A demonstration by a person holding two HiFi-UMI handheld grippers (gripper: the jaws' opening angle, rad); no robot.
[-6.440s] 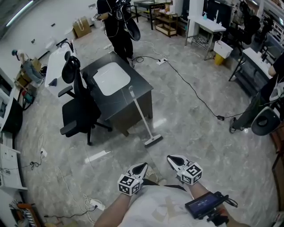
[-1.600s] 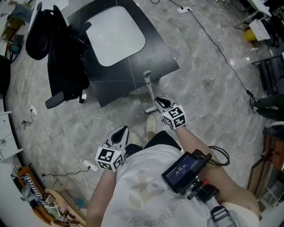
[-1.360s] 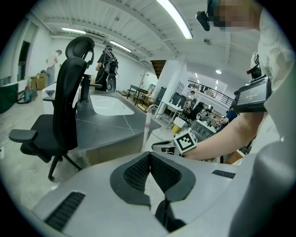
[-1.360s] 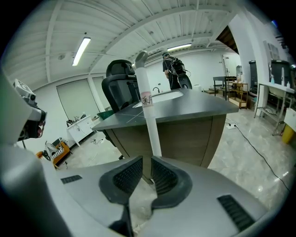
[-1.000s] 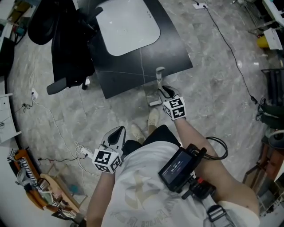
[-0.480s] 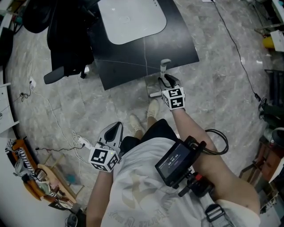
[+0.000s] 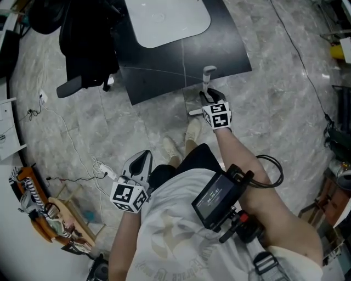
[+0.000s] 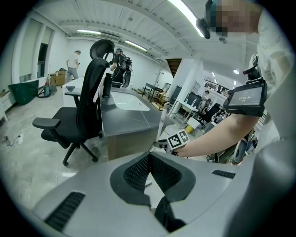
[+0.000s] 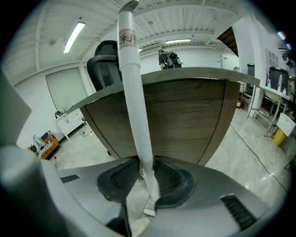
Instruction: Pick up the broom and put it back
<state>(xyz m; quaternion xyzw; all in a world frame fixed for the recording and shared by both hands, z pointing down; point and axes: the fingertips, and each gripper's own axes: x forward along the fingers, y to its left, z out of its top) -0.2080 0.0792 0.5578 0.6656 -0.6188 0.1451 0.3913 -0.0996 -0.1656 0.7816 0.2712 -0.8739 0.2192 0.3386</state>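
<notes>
The white broom handle stands upright against the front edge of the dark desk, its head on the floor. My right gripper is around the handle below its top. In the right gripper view the handle runs up between the jaws of the right gripper, which are closing, and both pads touch its sides. My left gripper hangs low at my left side, away from the broom. In the left gripper view the left gripper is shut with nothing in it.
A white pad lies on the desk. A black office chair stands at the desk's left. Cables and a power strip lie on the marble floor to my left. The desk's wooden front is close behind the handle.
My right gripper has moved down along the broom handle, staying around it. The left gripper has kept its place at my side.
</notes>
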